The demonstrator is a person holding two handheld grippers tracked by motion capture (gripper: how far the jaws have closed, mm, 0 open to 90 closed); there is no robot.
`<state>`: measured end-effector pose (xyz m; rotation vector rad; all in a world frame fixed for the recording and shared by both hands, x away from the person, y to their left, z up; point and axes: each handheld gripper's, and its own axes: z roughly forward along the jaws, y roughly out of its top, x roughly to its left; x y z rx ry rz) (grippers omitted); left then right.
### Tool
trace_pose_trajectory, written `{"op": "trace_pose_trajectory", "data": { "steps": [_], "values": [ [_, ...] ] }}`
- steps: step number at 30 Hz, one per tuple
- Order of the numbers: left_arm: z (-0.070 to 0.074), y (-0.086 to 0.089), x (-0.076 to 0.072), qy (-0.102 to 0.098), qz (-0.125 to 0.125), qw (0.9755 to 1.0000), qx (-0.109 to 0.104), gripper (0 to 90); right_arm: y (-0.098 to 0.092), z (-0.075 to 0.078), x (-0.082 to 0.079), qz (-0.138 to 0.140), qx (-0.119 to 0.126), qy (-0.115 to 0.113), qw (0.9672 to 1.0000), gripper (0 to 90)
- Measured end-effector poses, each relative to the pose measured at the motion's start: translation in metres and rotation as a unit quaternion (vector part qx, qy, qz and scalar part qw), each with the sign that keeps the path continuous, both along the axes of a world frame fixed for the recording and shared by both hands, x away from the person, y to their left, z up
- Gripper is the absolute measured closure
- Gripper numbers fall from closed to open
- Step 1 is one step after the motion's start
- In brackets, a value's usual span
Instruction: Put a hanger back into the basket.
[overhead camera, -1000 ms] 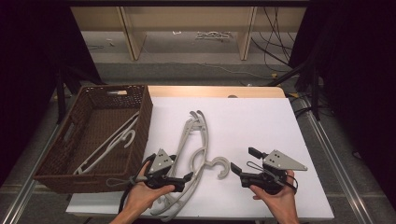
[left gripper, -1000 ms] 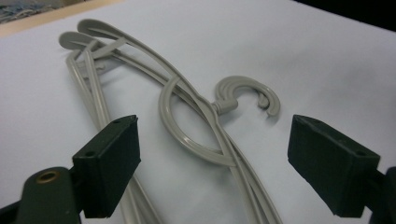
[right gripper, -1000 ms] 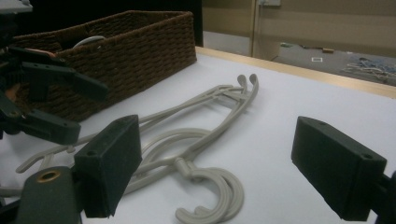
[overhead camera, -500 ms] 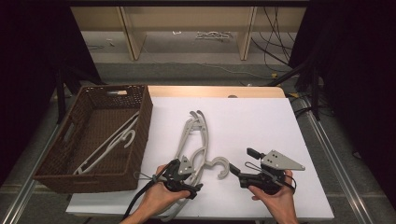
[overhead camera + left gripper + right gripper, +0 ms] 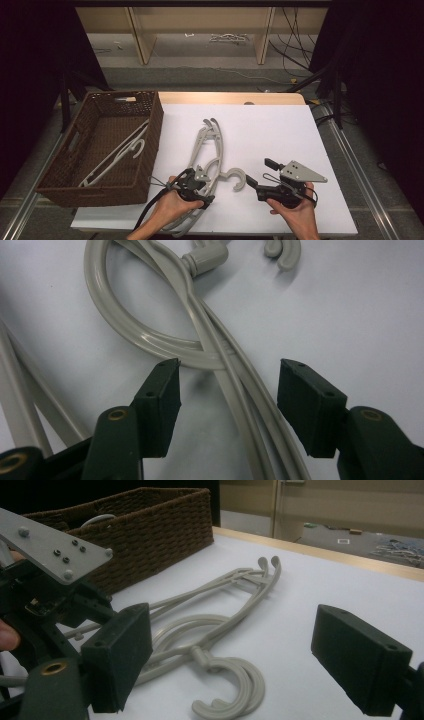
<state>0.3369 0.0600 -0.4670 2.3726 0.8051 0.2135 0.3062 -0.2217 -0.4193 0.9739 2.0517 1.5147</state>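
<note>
Two grippers over a pile of grey hangers on the white table, one more hanger in the basket.

The left gripper (image 5: 227, 405) has just been closing; its jaws straddle the crossed arms of the hangers (image 5: 212, 150), pads not yet touching them. At least two hangers lie stacked, judging by the doubled hooks (image 5: 235, 690); an exact count is unclear. They lie near the table's (image 5: 280, 125) front, just right of the wicker basket (image 5: 65, 185), which holds one hanger (image 5: 117, 155). The right gripper (image 5: 240, 660) hovers wide open and empty beside the hooks.
</note>
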Motion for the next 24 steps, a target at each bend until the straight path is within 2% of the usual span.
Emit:
{"op": "trace_pose_trajectory", "data": {
  "steps": [2, 3, 5, 6, 8, 9, 10, 11, 16, 17, 18, 19, 20, 21, 24],
  "values": [
    [0.001, 0.000, 0.000, -0.002, 0.007, 1.0000, -0.002, 42.5, 0.000, 0.000, 0.000, 0.000, 0.001, -0.001, 1.0000, 17.7],
    [0.005, -0.002, 0.002, -0.034, 0.001, 0.9993, 0.014, 41.6, 0.000, 0.000, 0.000, 0.002, -0.001, 0.001, 1.0000, 17.8],
    [0.006, -0.004, 0.002, -0.036, 0.004, 0.9993, 0.011, 41.7, 0.000, -0.001, 0.001, 0.000, 0.001, -0.001, 1.0000, 17.8],
    [0.009, -0.010, 0.007, -0.036, -0.004, 0.9993, 0.006, 42.8, 0.002, -0.002, 0.001, -0.001, 0.011, 0.002, 0.9999, 17.8],
    [0.009, -0.014, 0.009, -0.037, -0.009, 0.9993, 0.002, 45.3, 0.002, -0.002, 0.002, 0.001, 0.011, -0.003, 0.9999, 17.8],
    [0.009, -0.020, 0.015, -0.038, -0.015, 0.9991, 0.009, 46.7, 0.001, -0.001, 0.000, -0.003, 0.005, 0.002, 1.0000, 17.8],
    [0.009, -0.020, 0.015, -0.038, -0.015, 0.9991, 0.009, 47.6, 0.001, -0.001, 0.000, -0.003, 0.005, 0.002, 1.0000, 17.8],
    [0.005, -0.024, 0.022, -0.021, -0.010, 0.9997, 0.003, 48.5, 0.000, -0.001, 0.000, -0.005, 0.004, -0.001, 1.0000, 17.9],
    [0.000, -0.028, 0.031, -0.012, -0.005, 0.9999, 0.009, 52.6, -0.001, -0.001, 0.001, -0.003, 0.008, 0.004, 1.0000, 17.9],
    [-0.001, -0.028, 0.033, -0.007, -0.011, 0.9998, 0.016, 52.4, -0.002, 0.000, 0.000, -0.005, 0.007, 0.007, 0.9999, 17.9],
    [-0.002, -0.028, 0.034, 0.004, -0.012, 0.9998, 0.018, 52.4, -0.002, 0.000, 0.000, -0.005, 0.007, 0.007, 0.9999, 17.9],
    [-0.003, -0.029, 0.036, 0.007, -0.011, 0.9998, 0.017, 52.2, -0.002, 0.000, 0.000, -0.006, 0.004, 0.007, 1.0000, 17.9],
    [-0.003, -0.029, 0.038, 0.018, -0.018, 0.9994, 0.025, 52.9, -0.002, 0.000, 0.000, -0.007, 0.002, 0.005, 1.0000, 17.9],
    [-0.004, -0.030, 0.038, 0.014, -0.013, 0.9996, 0.020, 54.1, 0.000, -0.001, 0.001, -0.001, 0.013, 0.000, 0.9999, 17.9],
    [-0.004, -0.030, 0.040, 0.020, -0.018, 0.9991, 0.034, 56.9, 0.000, -0.001, 0.001, -0.001, 0.014, 0.002, 0.9999, 18.1]
  ]
}}
